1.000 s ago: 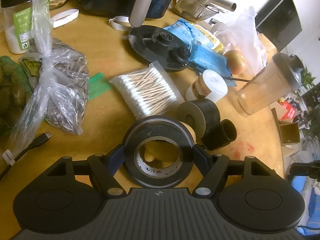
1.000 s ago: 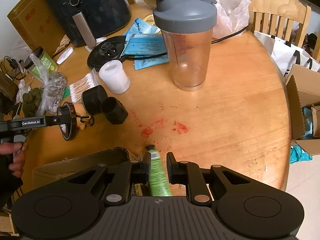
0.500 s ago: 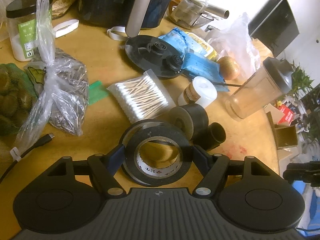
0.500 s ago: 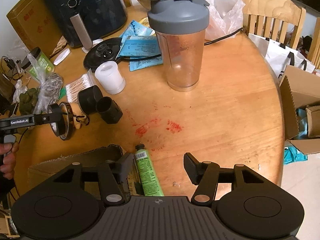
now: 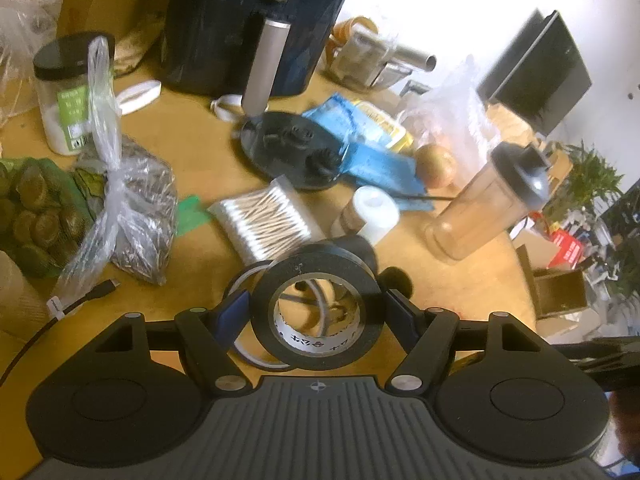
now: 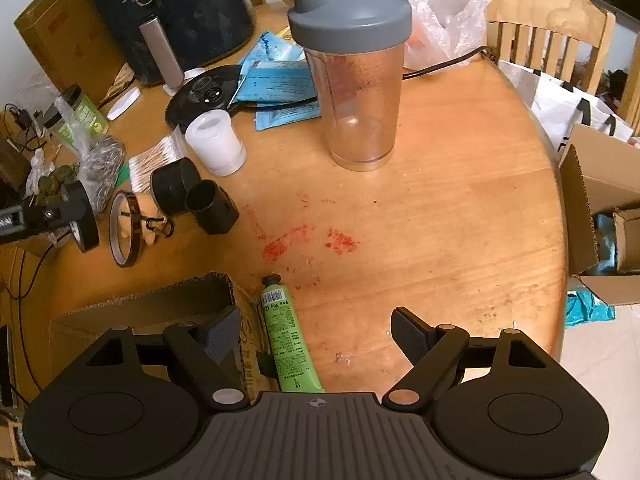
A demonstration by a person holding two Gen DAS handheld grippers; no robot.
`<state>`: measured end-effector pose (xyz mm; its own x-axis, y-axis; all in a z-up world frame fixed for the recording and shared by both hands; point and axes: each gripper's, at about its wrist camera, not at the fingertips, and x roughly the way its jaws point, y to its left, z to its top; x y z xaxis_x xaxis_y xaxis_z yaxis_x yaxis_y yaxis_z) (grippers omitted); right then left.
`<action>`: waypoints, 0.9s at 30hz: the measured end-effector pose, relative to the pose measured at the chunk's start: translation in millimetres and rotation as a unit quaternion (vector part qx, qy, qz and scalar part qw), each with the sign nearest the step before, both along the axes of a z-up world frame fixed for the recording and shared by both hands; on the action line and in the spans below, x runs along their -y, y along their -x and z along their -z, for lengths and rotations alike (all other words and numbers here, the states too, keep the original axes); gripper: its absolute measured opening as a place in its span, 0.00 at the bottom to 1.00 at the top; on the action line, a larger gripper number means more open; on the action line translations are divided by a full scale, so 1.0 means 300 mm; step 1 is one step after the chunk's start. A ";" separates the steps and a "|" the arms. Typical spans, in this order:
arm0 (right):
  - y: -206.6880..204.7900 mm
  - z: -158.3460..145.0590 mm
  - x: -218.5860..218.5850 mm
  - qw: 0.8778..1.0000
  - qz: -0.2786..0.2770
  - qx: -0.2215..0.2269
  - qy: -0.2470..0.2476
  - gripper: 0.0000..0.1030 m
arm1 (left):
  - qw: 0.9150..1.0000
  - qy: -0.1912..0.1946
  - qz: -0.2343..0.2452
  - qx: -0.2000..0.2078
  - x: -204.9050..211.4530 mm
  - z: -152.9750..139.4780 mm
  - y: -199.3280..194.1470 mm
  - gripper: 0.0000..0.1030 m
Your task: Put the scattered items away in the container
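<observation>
Left wrist view: black tape roll (image 5: 316,312) clamped between jaws of left gripper (image 5: 316,312), lifted clear of counter (image 5: 200,152); thin amber tape ring (image 5: 248,320) seen behind it, cotton swabs (image 5: 264,220) beyond. Right wrist view: cardboard box (image 6: 152,312) at near left, green tube (image 6: 290,344) lying on counter just beside box wall, not inside. Right gripper (image 6: 316,332) jaws spread wide, nothing held. Risk judged: roll gripped across curved rim, could twist out during carry; tube could be nudged further from box.

Right gripper (image 6: 320,330) spread wide above green tube (image 6: 289,344) lying beside cardboard box (image 6: 160,304) on wooden table (image 6: 460,220).
</observation>
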<state>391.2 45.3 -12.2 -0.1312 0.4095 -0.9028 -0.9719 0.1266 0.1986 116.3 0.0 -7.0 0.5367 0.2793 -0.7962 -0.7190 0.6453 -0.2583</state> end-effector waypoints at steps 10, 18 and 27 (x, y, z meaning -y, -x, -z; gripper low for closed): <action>-0.051 0.059 -0.015 0.999 -0.045 0.013 0.001 0.93 | 0.999 -0.021 -0.026 0.033 0.104 -0.126 0.006 0.70; -0.073 0.158 0.011 0.978 -0.198 0.058 0.003 0.93 | 0.998 -0.026 -0.049 0.041 0.165 -0.178 0.014 0.70; 0.036 0.244 0.067 0.923 -0.362 0.128 -0.006 0.93 | 0.997 -0.021 -0.068 0.034 0.208 -0.179 0.010 0.70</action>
